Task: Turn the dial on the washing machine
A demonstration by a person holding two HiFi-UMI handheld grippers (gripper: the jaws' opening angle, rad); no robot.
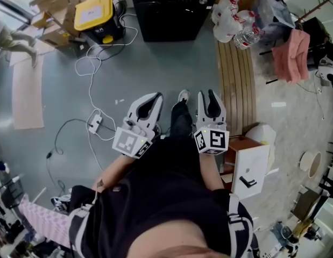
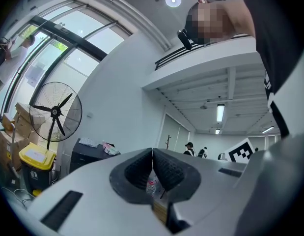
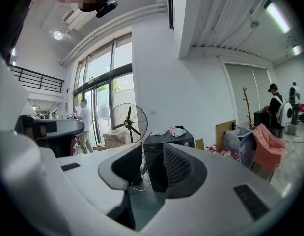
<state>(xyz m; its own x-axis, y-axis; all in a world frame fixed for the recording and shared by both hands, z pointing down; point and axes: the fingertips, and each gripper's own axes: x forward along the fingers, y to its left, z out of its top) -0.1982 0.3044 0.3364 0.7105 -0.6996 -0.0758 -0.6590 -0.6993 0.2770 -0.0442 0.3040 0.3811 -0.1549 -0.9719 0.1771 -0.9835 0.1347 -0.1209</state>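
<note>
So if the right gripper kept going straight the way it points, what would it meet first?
Probably the black washing machine. The right gripper has it framed between its open jaws, with only bare floor before it. How far off it stands is hard to judge.

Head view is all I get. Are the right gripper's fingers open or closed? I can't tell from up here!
Observer: Open. In the right gripper view, the right gripper has its fingers apart, with nothing between them.
Operator: What's showing through the gap?
Observer: The black washing machine, far across the floor. Nothing touches it.
Operator: And the other one?
Observer: In the left gripper view, the left gripper has its fingers closed tip to tip, holding nothing.
</note>
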